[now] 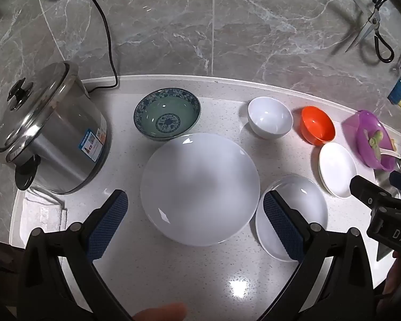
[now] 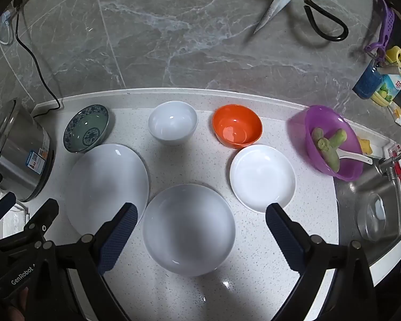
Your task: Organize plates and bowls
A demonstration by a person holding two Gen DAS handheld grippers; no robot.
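While both hand-held tools hang tilted steeply down over the speckled white countertop [image 2: 254, 254], neither holds anything. Farthest left stands a lidded stainless-steel cooker pot [image 1: 53, 131], its black cord running up the grey marble wall. Just right of it sits a blue-patterned green ceramic bowl [image 1: 167, 113], touching or nearly touching the rim of the large white round plate [image 1: 200, 187] in front of it. The left gripper [image 1: 195, 224] hovers above this plate's near edge, its blue-padded jaws spread wide and empty. Next comes a medium white shallow plate [image 2: 189, 228], just beside the large one; the right gripper [image 2: 200, 234] hangs over it, jaws likewise spread wide with nothing between them. Behind, near the wall, a small white bowl [image 2: 173, 124] and an orange plastic bowl [image 2: 237, 125] stand apart from each other. A small white dish [image 2: 262, 178] lies just in front of the orange bowl. Farther right, a translucent purple bowl [image 2: 334, 147] holds green pieces and a white spoon, beside the steel sink [image 2: 371, 208]
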